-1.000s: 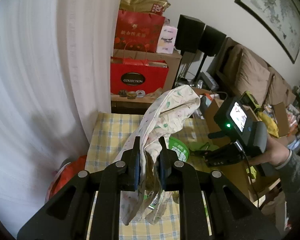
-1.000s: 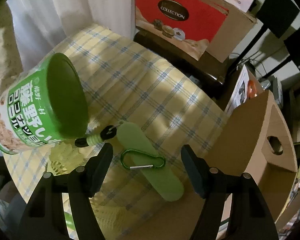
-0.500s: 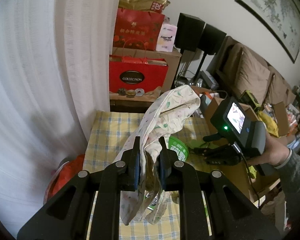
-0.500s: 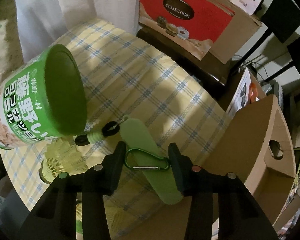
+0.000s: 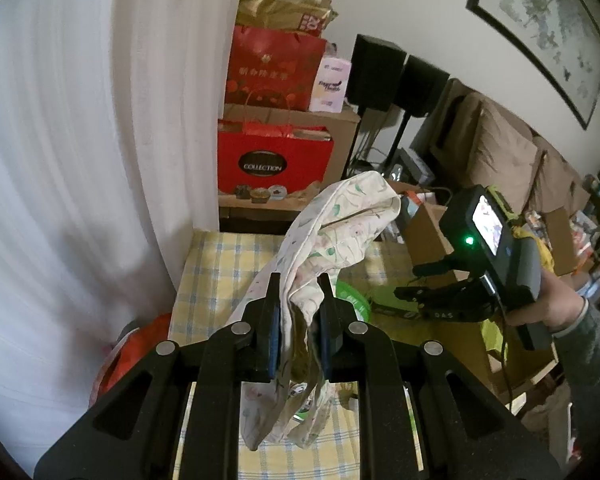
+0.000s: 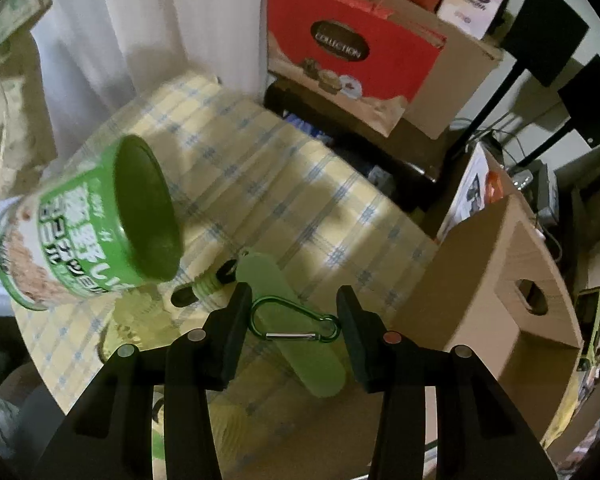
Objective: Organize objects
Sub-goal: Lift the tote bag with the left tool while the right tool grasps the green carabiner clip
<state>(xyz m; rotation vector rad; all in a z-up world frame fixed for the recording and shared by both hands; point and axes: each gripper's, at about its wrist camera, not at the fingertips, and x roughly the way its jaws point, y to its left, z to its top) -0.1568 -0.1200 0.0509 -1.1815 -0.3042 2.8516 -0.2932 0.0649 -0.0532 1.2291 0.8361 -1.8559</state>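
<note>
My left gripper (image 5: 299, 300) is shut on a white floral cloth bag (image 5: 340, 232) and holds it up above the yellow checked tablecloth (image 5: 216, 264). My right gripper (image 6: 292, 312) has its fingers closed onto the two ends of a green carabiner (image 6: 296, 322) that lies on a flat pale-green holder (image 6: 300, 340). A green-lidded can (image 6: 100, 220) lies tilted to the left of it. The right gripper also shows in the left wrist view (image 5: 424, 292), low over the table.
An open cardboard box (image 6: 500, 280) stands at the table's right edge. Red gift bags (image 6: 348, 48) and black speakers (image 5: 380, 72) stand behind the table. A white curtain (image 5: 60, 160) hangs on the left. A sofa (image 5: 512, 160) is at the right.
My right gripper has closed from wide open onto the carabiner and moved in over it. The left gripper still holds the cloth bag in the same place.
</note>
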